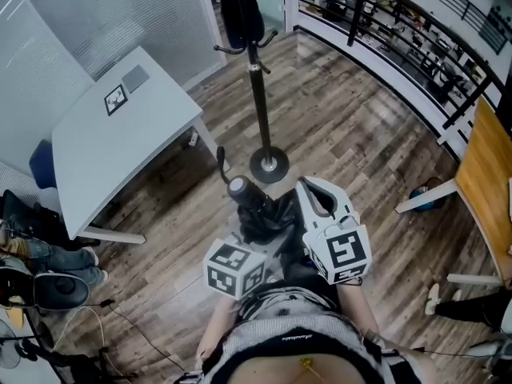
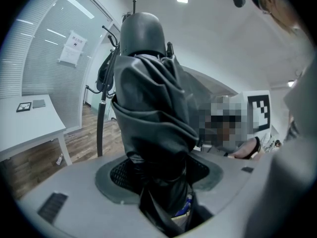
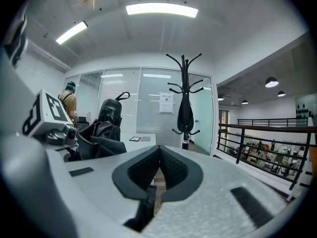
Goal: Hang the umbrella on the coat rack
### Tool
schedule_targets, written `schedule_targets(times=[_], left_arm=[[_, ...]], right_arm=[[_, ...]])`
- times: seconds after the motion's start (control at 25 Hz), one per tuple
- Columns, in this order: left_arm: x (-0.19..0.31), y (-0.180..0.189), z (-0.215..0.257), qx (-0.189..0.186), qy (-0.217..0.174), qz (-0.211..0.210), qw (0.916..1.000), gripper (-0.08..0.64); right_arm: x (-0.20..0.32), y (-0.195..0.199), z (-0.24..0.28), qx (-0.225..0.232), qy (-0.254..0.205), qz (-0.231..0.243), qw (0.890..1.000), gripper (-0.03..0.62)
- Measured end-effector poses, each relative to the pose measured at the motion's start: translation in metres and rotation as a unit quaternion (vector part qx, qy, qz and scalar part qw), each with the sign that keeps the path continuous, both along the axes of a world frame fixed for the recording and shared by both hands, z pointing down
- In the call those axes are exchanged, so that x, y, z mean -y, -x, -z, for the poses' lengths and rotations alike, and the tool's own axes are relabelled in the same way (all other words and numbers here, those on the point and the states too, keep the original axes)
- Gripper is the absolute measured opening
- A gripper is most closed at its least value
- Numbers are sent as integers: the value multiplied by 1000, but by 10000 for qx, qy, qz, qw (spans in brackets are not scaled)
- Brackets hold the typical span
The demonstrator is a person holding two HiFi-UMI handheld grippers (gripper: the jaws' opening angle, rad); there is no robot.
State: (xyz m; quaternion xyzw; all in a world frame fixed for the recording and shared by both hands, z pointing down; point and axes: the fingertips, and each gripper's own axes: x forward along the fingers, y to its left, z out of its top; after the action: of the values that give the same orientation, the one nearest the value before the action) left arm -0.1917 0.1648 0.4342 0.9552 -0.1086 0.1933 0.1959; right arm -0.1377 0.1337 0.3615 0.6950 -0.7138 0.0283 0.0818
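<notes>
Watching from the side, I see the left tongs (image 2: 161, 180) pinching the folded black umbrella (image 2: 148, 98) low down, around its bunched fabric. The capped end stands upright above them. The umbrella is held in the air in front of the person, near the round foot of the coat rack (image 1: 260, 94) but not touching it. The right tongs (image 3: 158, 170) are pressed together on nothing, just beside the umbrella.

The grip looks like the weak spot to me. Loose cloth can slide between the pads, so the umbrella could sag or drop as it is lifted. Only a thin loop (image 3: 122, 95) at its top seems fit to catch a hook, which makes it easy to miss. A dark bag (image 1: 242, 10) already hangs on the upper hooks and crowds that side. The rack is one slim pole, so a knock might rock it.
</notes>
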Motion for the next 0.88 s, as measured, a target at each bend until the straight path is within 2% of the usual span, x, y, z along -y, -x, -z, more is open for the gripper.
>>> schedule_targets(times=[0.4, 0.88], left_arm=[[47, -27, -4, 156, 40, 141, 9998, 249], [80, -60, -6, 299, 37, 336, 9990, 249]], right_arm=[[53, -23, 2, -2, 104, 260, 9996, 3], [88, -61, -3, 15, 202, 399, 9990, 3]])
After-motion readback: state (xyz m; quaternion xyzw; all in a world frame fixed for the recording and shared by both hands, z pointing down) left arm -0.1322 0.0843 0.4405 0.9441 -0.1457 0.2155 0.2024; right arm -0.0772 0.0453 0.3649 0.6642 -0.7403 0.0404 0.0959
